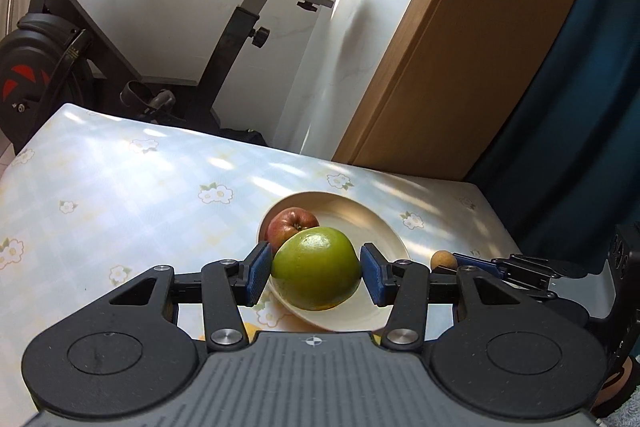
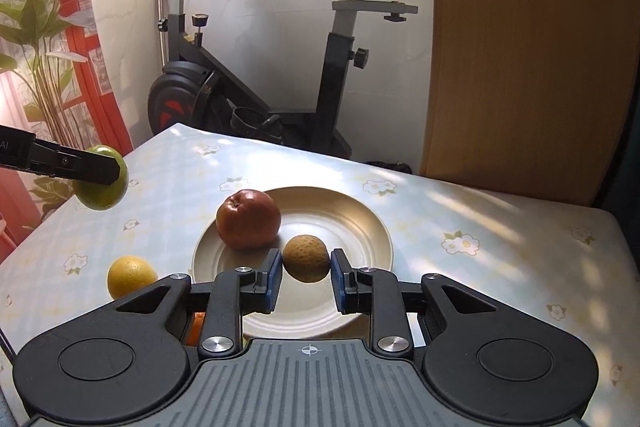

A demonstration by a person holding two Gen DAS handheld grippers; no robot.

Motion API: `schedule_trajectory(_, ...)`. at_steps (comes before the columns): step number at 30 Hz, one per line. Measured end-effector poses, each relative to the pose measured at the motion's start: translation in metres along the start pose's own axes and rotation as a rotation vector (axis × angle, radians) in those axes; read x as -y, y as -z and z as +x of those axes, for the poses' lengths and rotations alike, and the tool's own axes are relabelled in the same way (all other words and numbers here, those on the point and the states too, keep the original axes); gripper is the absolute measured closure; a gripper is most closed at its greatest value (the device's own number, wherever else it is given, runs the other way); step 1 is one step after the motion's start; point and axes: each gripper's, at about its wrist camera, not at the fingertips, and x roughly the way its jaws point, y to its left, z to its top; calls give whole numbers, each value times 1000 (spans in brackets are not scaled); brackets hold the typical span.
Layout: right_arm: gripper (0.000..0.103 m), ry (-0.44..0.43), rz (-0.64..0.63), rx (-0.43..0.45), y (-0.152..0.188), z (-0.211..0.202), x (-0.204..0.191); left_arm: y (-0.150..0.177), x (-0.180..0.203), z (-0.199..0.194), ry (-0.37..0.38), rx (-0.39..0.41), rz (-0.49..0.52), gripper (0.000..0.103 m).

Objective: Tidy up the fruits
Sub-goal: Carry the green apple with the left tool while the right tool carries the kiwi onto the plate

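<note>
Left wrist view, left gripper [image 1: 316, 275] clamped on smooth green fruit [image 1: 316, 269], right gripper [image 2: 306, 277] clamped on rough brown fruit [image 2: 307, 258], glossy round plate [image 2: 360, 227].

Right gripper [image 2: 306, 277] clamped on small brown fruit [image 2: 306, 258], perhaps a kiwi, above plate [image 2: 360, 227] with red apple [image 2: 248, 219]
</note>
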Motion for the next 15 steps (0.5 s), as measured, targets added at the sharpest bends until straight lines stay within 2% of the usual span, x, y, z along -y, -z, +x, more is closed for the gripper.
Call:
schedule_trajectory(6,79,17,-27,-24,-20,28,13,-39,7,40,15,-25,34,52)
schedule_trajectory(9,79,14,-35,-60,-21,45,17,-52,2,69,49,-77,32,52)
schedule_trajectory(15,79,14,-53,-124,-17,78,21,-60,4,129,46,-177,80,52)
